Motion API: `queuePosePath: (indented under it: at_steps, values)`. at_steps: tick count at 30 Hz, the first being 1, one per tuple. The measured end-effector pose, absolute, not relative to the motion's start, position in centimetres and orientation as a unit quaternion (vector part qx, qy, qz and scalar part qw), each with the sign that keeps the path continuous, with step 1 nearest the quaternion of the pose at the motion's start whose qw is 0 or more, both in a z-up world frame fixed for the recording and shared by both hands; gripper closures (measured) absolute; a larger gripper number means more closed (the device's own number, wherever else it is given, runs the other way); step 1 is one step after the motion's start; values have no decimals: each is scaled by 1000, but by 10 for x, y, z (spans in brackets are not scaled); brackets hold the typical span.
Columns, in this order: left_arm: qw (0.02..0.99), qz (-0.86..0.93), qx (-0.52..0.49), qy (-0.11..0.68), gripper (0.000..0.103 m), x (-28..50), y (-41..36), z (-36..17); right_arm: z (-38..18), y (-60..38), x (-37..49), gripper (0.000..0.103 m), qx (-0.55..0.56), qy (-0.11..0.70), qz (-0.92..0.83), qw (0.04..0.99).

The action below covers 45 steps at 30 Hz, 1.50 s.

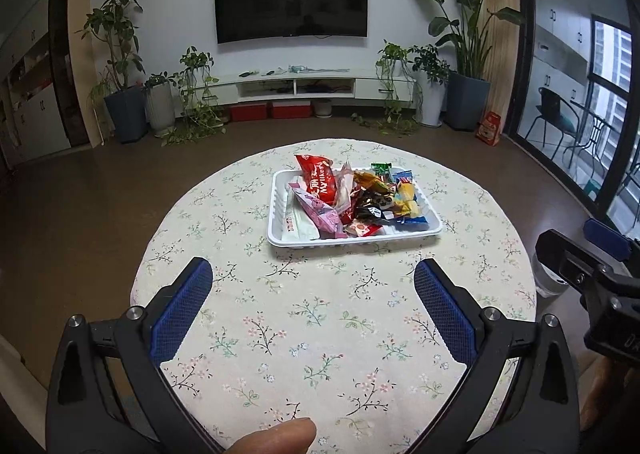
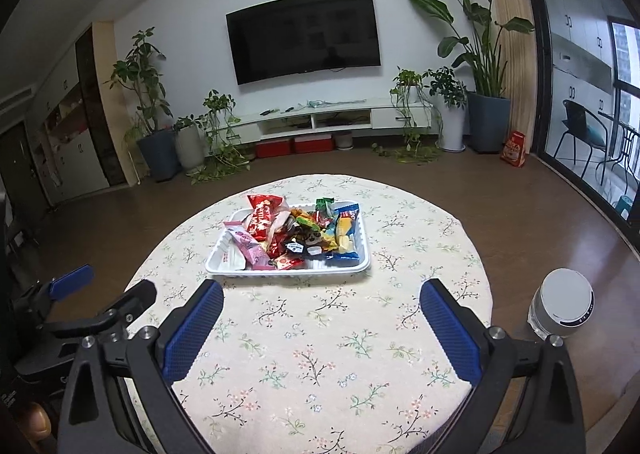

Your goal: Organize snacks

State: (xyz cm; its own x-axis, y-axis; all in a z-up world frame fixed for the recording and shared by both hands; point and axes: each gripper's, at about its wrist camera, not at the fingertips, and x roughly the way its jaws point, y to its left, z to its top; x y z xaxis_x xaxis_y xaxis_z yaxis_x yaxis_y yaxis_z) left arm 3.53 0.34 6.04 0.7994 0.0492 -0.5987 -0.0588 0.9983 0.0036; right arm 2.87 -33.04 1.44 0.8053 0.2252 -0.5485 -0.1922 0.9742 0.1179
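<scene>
A white plastic tray (image 1: 280, 240) (image 2: 352, 266) sits on the far half of a round table with a floral cloth (image 1: 320, 334) (image 2: 320, 354). Several wrapped snacks are piled in it: a red packet (image 1: 318, 180) (image 2: 262, 216), a pink packet (image 1: 320, 212) (image 2: 250, 248), blue and yellow wrappers (image 1: 408, 198) (image 2: 346, 228). My left gripper (image 1: 314, 282) stands open over the near cloth, well short of the tray, with nothing between its blue pads. My right gripper (image 2: 322, 304) is open too, just short of the tray. Each gripper shows at the other view's edge.
A grey-capped clear jar (image 2: 562, 308) stands off the table's right edge. A fingertip (image 1: 276, 436) shows at the bottom of the left wrist view. Beyond the table lie brown floor, a TV wall (image 1: 290, 0), potted plants and a glass balcony door (image 1: 580, 94).
</scene>
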Motion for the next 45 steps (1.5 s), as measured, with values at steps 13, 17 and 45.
queuePosePath:
  at_steps: [13, 17, 45]
  values:
    - [945, 31, -17, 326, 1, 40, 10, 54, 8, -328, 27, 2, 25, 307, 101, 946]
    - [944, 35, -18, 327, 1, 42, 12, 52, 8, -325, 28, 2, 19, 307, 98, 947]
    - [940, 47, -23, 339, 1, 46, 16, 37, -1, -320, 32, 2, 6, 326, 92, 941]
